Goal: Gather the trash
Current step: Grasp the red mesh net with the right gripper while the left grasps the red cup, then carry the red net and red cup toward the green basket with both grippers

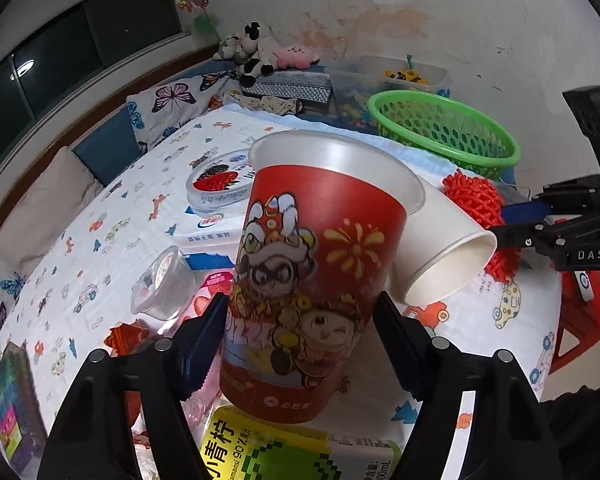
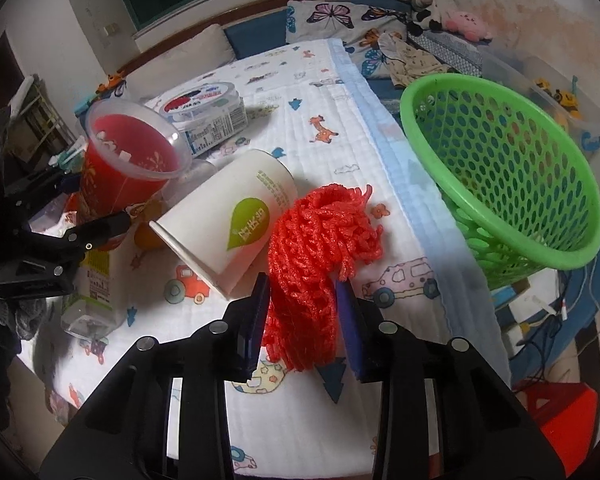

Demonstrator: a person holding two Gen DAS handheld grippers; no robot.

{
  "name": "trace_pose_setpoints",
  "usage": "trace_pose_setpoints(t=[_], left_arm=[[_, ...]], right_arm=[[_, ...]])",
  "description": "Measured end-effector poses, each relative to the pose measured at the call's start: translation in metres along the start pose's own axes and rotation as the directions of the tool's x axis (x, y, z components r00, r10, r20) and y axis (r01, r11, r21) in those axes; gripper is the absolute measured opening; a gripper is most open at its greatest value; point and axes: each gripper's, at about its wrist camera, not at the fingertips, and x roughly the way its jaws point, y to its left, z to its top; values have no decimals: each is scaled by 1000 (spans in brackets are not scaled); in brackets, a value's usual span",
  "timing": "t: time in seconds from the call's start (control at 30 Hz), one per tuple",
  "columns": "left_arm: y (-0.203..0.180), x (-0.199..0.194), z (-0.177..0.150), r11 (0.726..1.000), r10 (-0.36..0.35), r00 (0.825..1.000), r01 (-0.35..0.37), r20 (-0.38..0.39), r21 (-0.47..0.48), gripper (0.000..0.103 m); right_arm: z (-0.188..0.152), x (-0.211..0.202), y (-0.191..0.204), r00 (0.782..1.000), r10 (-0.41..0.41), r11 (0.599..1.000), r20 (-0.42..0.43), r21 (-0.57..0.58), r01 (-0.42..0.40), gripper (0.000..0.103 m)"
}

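A red plastic cup [image 1: 308, 264] printed with cartoon lion dancers stands tilted between the fingers of my left gripper [image 1: 300, 320], whose blue pads press on both its sides. The same cup [image 2: 128, 168] shows at the left of the right wrist view. My right gripper [image 2: 302, 320] is shut on a red foam fruit net [image 2: 320, 240] that lies on the patterned bedsheet. A white paper cup [image 2: 228, 216] lies on its side between the red cup and the net. A green perforated basket [image 2: 500, 168] stands tilted at the bed's right edge, beyond the net.
A lime drink bottle [image 1: 284, 452] lies under the red cup. A round strawberry-labelled tub [image 1: 220, 184], a clear plastic cup [image 1: 162, 288] and small wrappers lie on the sheet. Plush toys [image 1: 256, 48] and a clear toy box [image 1: 404, 76] sit by the wall. A red stool [image 2: 560, 412] stands beside the bed.
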Motion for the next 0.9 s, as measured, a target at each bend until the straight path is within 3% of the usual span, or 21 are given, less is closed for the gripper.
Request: trace_pose_setpoints(t=[0.17,0.3,0.43,0.53,0.7,0.9], left_arm=[[2,2,0,1000,-16,1000,16,-24,-23,71],[4,4,0,999,-29,999,27,-33,-42,72],[5,0,2,998,-49,998,47,-28,-52,80],[3,-1,4,998,-57,998,56,-23,-39,84],[4,5,8,997,-61,997,59,-37,-40,87],[15,8,13,992,-77,997,73,-32,-101,84]], right_arm=[[2,-1,1,1000,-11,1000,8,9,11,57],[6,-3,-5,999,-10,999,32,36,8,57],[10,-2,-13,999,30,997,37,77,-33,57],[13,1,-15,998,59,993,35,97,-62,51],[12,4,-14,996,84,990,37,113,-88,31],[12,-7,-16,994,84,990,68,108,-91,27]])
